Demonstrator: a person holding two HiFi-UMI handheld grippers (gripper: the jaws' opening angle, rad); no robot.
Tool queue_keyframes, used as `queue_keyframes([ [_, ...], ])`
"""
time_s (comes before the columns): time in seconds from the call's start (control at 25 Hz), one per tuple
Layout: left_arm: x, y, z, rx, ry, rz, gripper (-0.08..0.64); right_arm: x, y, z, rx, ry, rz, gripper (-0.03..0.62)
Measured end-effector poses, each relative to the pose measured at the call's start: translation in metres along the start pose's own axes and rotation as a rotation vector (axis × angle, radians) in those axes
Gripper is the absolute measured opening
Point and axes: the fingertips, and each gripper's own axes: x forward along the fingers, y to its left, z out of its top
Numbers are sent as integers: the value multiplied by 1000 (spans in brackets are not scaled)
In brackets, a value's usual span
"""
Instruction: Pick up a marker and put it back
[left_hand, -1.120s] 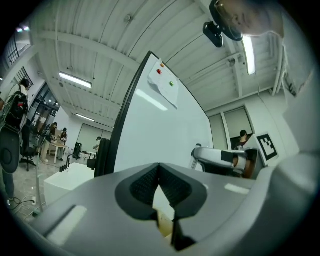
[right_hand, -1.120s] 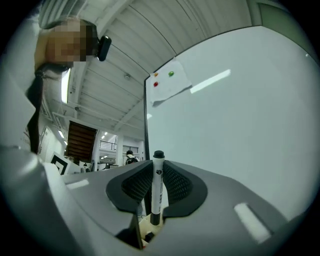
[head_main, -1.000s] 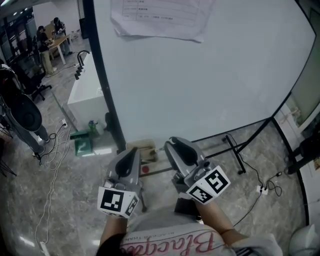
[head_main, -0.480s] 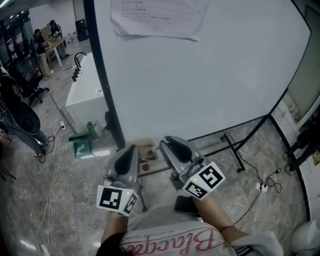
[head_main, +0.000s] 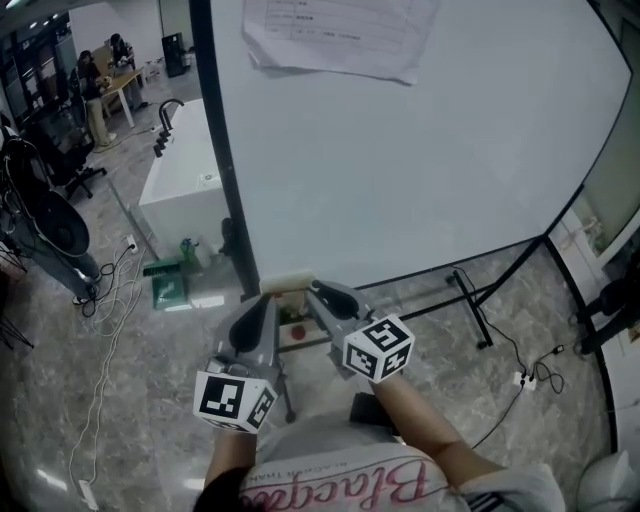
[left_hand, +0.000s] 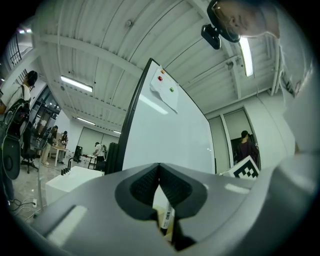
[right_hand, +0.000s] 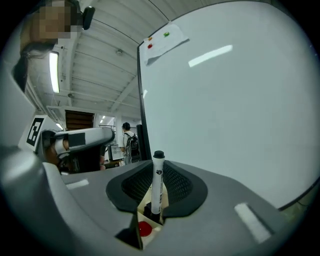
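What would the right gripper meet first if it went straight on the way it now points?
Probably the small beige holder just beyond the right gripper, which grips a marker; the whiteboard stands behind, depth unclear.

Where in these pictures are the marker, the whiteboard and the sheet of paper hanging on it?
marker (right_hand: 157, 187): right gripper view, on its white barrel.
whiteboard (head_main: 430, 180): head view, on its bare white surface.
sheet of paper (head_main: 340, 35): head view, on the middle of the sheet.
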Motion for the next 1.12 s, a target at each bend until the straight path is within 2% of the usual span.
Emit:
queue_keyframes([
  [0.12, -2, 3, 0, -7, -1, 11, 0, 7, -8, -18, 68, 80, -32, 67],
  [0.24, -5, 6, -1, -15, -4, 26, 0, 9, -16, -27, 91, 122, -57, 69],
  [0.48, -8, 11, -3, -22, -1, 44, 0, 12, -27, -29, 24, 137, -91, 68],
  [0.72, -8, 14, 0, -21, -8, 51, 0, 11, -41, -40, -34, 200, -150, 101],
  [0.92, -10, 17, 0, -18, -4, 60, 0, 5, -46, -41, -55, 197, -172, 142],
  [1.12, -13, 16, -2, -13, 9, 55, 0, -14, -53, -13, -27, 106, -216, 160],
])
